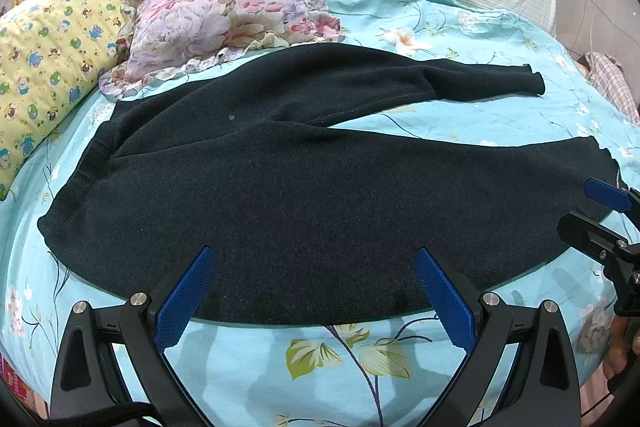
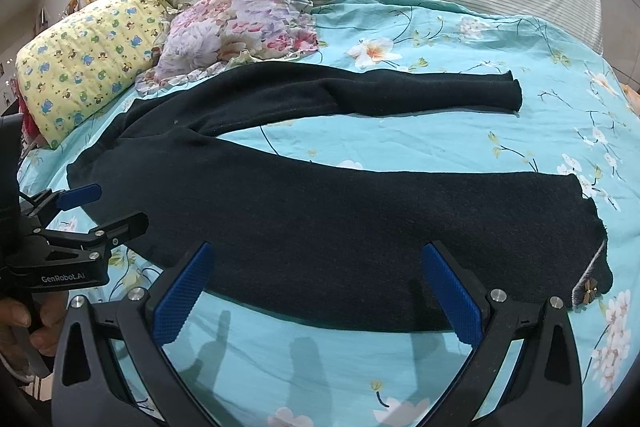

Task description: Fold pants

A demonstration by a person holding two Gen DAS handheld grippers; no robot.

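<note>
Both grippers, left gripper and right gripper, hang spread and empty just short of the dark knit pants, whose waistband runs partly behind the left gripper's frame.

Dark pants, turquoise floral bedsheet, yellow cartoon-print pillow, pink floral pillow

Both grippers, the left gripper and the right gripper, have black angular frames with round silver screws and blue textured pads. The left one carries white "GenRobot.AI" lettering. Bare skin-coloured fingers grip its handle.
</note>
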